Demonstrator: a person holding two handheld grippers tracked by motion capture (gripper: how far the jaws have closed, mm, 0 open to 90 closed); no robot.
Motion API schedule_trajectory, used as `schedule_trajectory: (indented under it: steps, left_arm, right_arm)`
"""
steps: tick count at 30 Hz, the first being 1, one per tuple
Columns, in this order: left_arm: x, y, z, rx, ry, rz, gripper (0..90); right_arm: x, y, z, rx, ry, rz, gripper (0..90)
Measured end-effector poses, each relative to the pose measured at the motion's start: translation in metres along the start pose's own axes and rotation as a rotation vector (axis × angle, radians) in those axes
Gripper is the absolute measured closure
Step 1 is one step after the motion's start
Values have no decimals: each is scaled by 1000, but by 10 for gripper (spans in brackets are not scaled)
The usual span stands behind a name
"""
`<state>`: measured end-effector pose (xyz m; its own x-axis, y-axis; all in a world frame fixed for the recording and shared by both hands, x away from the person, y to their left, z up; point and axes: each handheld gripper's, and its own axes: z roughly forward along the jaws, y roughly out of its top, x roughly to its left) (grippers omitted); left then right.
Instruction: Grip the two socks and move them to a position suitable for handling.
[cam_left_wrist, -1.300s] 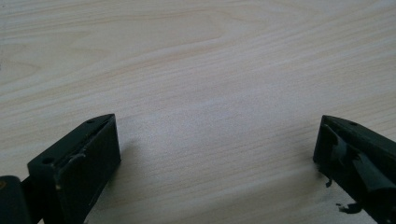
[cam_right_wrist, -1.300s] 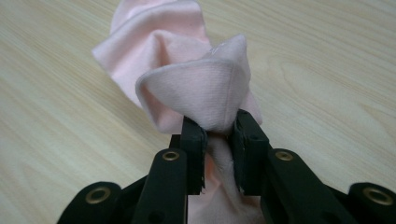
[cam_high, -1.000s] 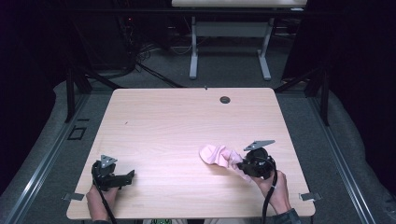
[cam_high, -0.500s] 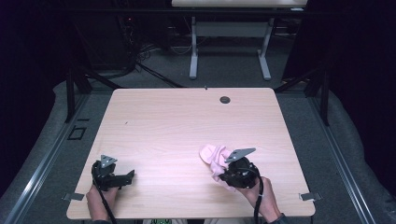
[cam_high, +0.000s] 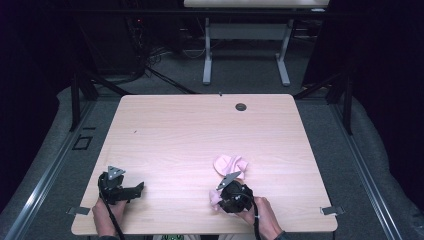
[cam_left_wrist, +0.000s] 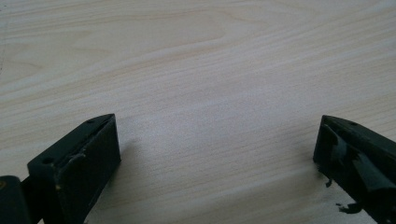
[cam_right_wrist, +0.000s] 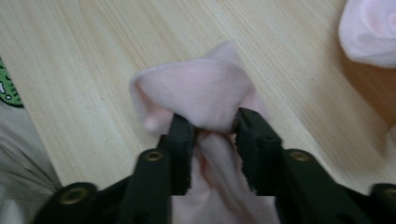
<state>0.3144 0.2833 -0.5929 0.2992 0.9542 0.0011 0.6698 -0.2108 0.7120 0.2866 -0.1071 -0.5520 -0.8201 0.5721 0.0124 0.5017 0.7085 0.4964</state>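
The right tongs (cam_right_wrist: 212, 128) are clamped on a fold of the pink cloth (cam_right_wrist: 196, 88), with the jaws narrow and a bunched ridge of fabric pinched between them. In the high view the right tongs (cam_high: 231, 192) sit near the front edge of the worktop (cam_high: 200, 130), right of centre. The pink cloth (cam_high: 231, 165) lies partly under them and partly spread just beyond, toward the middle of the worktop. A second lobe of the cloth shows at the upper right of the right gripper view.

The step in hand appears to be moving or spreading the cloth by this pinch. Keep the grip on the fold. Lift or draw slowly, so that the fabric does not slip out of the jaws. Watch the free lobe, which may drag or bunch on the wood.

The left tongs (cam_left_wrist: 215, 154) stand wide apart with nothing between them over bare wood. In the high view the left tongs (cam_high: 125, 189) rest near the front left corner, well apart from the cloth. They are free to take a second edge if the cloth needs spreading.
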Motion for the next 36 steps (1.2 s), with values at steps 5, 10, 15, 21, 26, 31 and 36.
schedule_trajectory:
  steps: [5,10,15,21,26,31,36]
  left_arm:
    - [0,0,0,-1,0,-1,3]
    - [0,0,0,1,0,0,3]
    - [0,0,0,1,0,-2,3]
    - [-1,0,0,2,6,-5,3]
    - [-2,0,0,0,14,-14,4]
    - [-8,-1,-3,16,53,-54,0]
    - [-19,3,-18,8,37,-40,0]
  right_arm:
    - [-4,-4,-7,-29,9,12,274]
    - [-15,-14,-28,-98,13,71,146]
    - [-27,-26,-47,-144,2,125,102]
    - [-43,-36,-58,-164,-30,198,56]
    - [-54,-41,-59,-185,-61,257,100]
    - [-56,-43,-54,-165,-47,288,131]
    - [-51,-46,-53,-154,-42,292,136]
